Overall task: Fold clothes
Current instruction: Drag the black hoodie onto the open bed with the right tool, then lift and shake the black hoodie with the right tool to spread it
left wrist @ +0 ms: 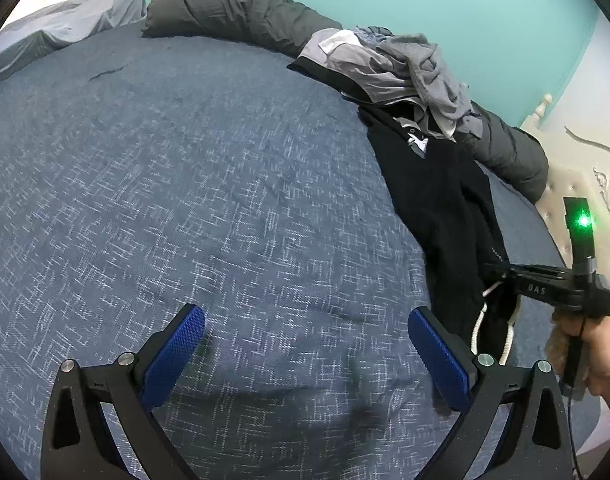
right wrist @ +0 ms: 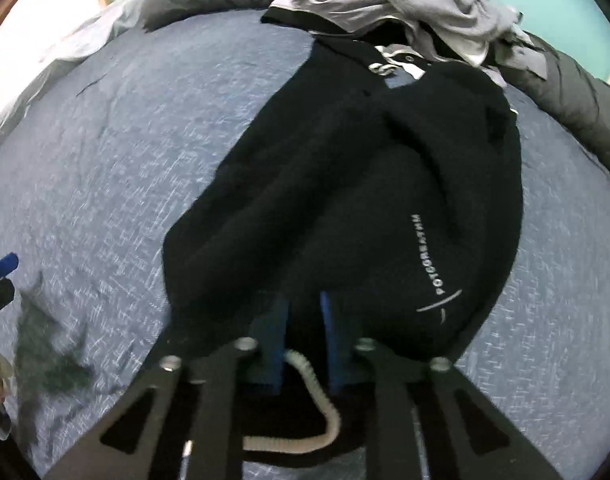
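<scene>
Right wrist view fills its middle with a black drawstring garment (right wrist: 345, 184), sweatpants or a hoodie by the look of it, lying crumpled on the blue woven bedspread (right wrist: 125, 160). The right gripper (right wrist: 303, 332) has its blue pads close together at the bottom centre, pinching the garment's near edge beside the pale drawstring (right wrist: 317, 408), so it looks clamped on the fabric, though motion blur softens the contact.

From the left wrist view, the left gripper (left wrist: 307, 354) stands with jaws wide apart over bare bedspread at the lower centre, holding nothing. The same black garment (left wrist: 441, 208) runs down the right side of that frame, meeting the right gripper (left wrist: 501, 270) at the lower right edge.

At the upper right a heap of grey clothes (left wrist: 405, 68) sits unsorted against a dark rolled duvet (left wrist: 241, 12). No folded item shows anywhere. My judgement is that the folding has barely begun: the first garment is only being picked up and spread, and the pile remains.
</scene>
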Tool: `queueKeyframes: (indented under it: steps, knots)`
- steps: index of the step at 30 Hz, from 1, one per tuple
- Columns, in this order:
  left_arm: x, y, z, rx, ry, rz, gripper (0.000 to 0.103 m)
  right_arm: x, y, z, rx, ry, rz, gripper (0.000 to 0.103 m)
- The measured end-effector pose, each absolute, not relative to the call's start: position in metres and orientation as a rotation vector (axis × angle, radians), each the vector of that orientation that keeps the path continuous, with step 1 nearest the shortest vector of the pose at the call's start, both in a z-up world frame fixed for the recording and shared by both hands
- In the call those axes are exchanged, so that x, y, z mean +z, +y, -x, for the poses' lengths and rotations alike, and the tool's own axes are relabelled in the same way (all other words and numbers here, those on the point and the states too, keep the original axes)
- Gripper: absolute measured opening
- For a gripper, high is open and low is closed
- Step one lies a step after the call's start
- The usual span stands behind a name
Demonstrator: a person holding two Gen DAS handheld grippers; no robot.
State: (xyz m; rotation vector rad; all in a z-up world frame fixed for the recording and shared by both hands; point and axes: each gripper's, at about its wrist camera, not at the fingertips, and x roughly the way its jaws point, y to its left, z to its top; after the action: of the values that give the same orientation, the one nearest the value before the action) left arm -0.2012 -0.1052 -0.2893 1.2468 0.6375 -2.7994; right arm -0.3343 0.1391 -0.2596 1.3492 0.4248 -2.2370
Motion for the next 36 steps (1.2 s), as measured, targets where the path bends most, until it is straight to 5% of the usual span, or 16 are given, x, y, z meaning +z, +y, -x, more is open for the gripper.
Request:
queueKeyframes:
  steps: [9,15,23,36]
  knots:
    - [-0.293,-0.109,0.203,-2.783,0.648,-1.251,0.103,-0.201,0.204,0.351,-2.49,0.175,-1.187,0.008]
    - [-0.294,-0.11,0.203,-2.78,0.645,-1.254,0.103,-0.218,0.228,0.366,-2.476,0.227,-1.373,0.009]
    - [-0.294,-0.109,0.205,-2.776,0.637,-1.254,0.103,-0.189,0.2,0.341,-2.453,0.331,-1.194,0.051]
    - [-0.296,-0.111,0.204,-2.77,0.649,-1.263,0.103,-0.262,0.124,0.323,-2.228,0.546,-1.318,0.055]
